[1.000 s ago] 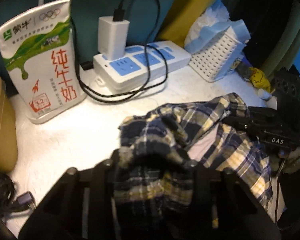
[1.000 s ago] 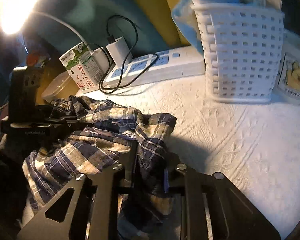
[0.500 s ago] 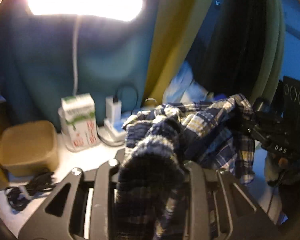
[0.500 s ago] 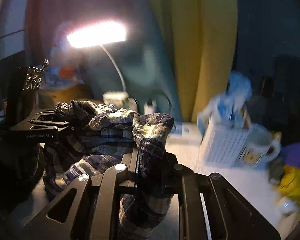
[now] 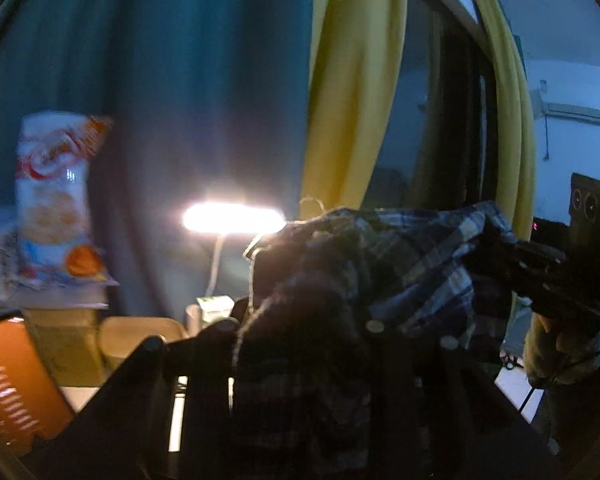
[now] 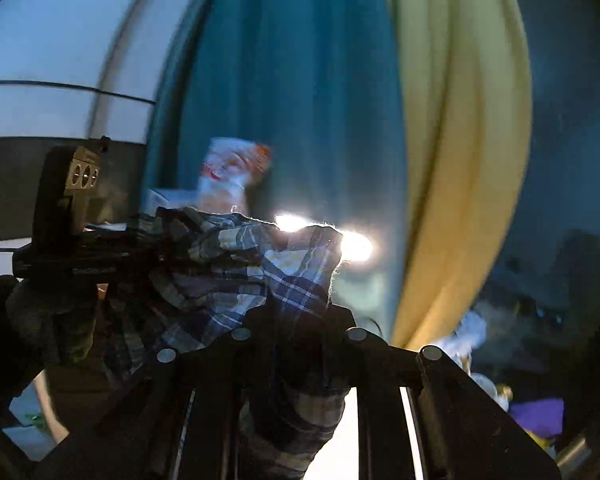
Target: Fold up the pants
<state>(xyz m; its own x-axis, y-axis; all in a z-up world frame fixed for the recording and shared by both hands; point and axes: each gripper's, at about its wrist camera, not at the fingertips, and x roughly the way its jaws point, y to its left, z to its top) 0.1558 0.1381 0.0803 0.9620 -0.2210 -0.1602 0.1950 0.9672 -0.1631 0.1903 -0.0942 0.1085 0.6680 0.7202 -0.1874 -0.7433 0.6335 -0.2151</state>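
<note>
The plaid pants point(image 5: 400, 264) hang in the air, stretched between both grippers and lifted off the table. In the left wrist view my left gripper point(image 5: 300, 320) is shut on a bunched, dark end of the cloth. My right gripper point(image 5: 496, 264) grips the other end at the right, held by a gloved hand point(image 5: 560, 352). From the right wrist camera, my right gripper point(image 6: 300, 320) is shut on a fold of the plaid pants point(image 6: 292, 276). My left gripper point(image 6: 140, 256) holds the far end at the left. The cloth below the fingers is hidden.
A lit desk lamp point(image 5: 232, 218) glows behind the cloth. Teal and yellow curtains point(image 5: 352, 92) fill the background. A snack bag point(image 5: 56, 196) stands on a shelf at left, above a beige box point(image 5: 140, 336) and an orange container point(image 5: 12, 380). A white basket point(image 6: 468, 332) sits at lower right.
Both grippers have risen steeply with the pants, lifting the cloth off the white table. The views have tipped from the tabletop up toward the lamp and curtains.
</note>
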